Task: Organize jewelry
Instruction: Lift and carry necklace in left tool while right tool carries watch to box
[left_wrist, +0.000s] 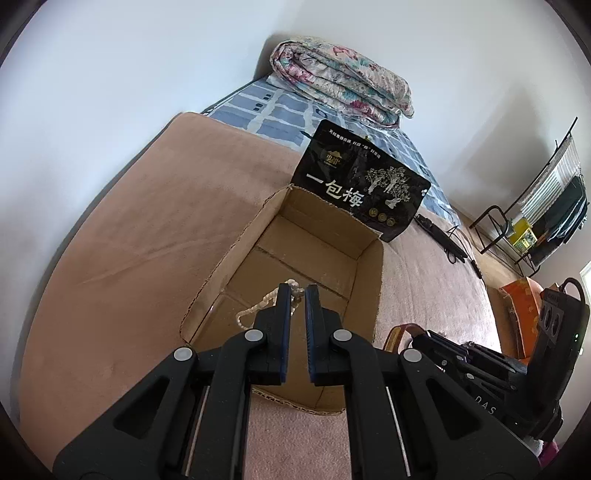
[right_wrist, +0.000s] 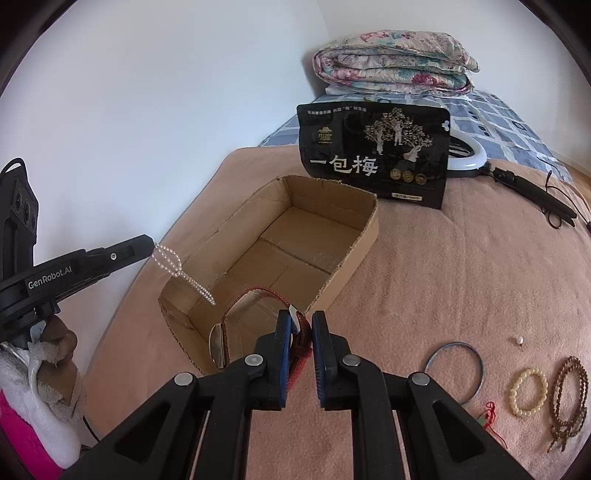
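An open cardboard box (left_wrist: 365, 280) (right_wrist: 354, 258) sits on a pink blanket. My left gripper (left_wrist: 298, 291) is shut on a pearl necklace (left_wrist: 255, 310) and holds it above the box's near end; in the right wrist view the left gripper (right_wrist: 149, 245) is at the left, with the necklace (right_wrist: 177, 267) dangling over the box's left wall. My right gripper (right_wrist: 300, 321) is shut on a red-strap watch (right_wrist: 236, 325), its face hanging at the box's near edge. The right gripper (left_wrist: 424, 336) with the watch strap (left_wrist: 397, 330) shows at right in the left wrist view.
On the blanket to the right lie a thin bangle (right_wrist: 456, 365), a cream bead bracelet (right_wrist: 528, 391), a brown bead string (right_wrist: 570, 398), a red cord charm (right_wrist: 489, 417) and a small pearl (right_wrist: 519, 340). A black snack bag (right_wrist: 376, 151) stands behind the box. A ring light (right_wrist: 476, 155) lies beyond it.
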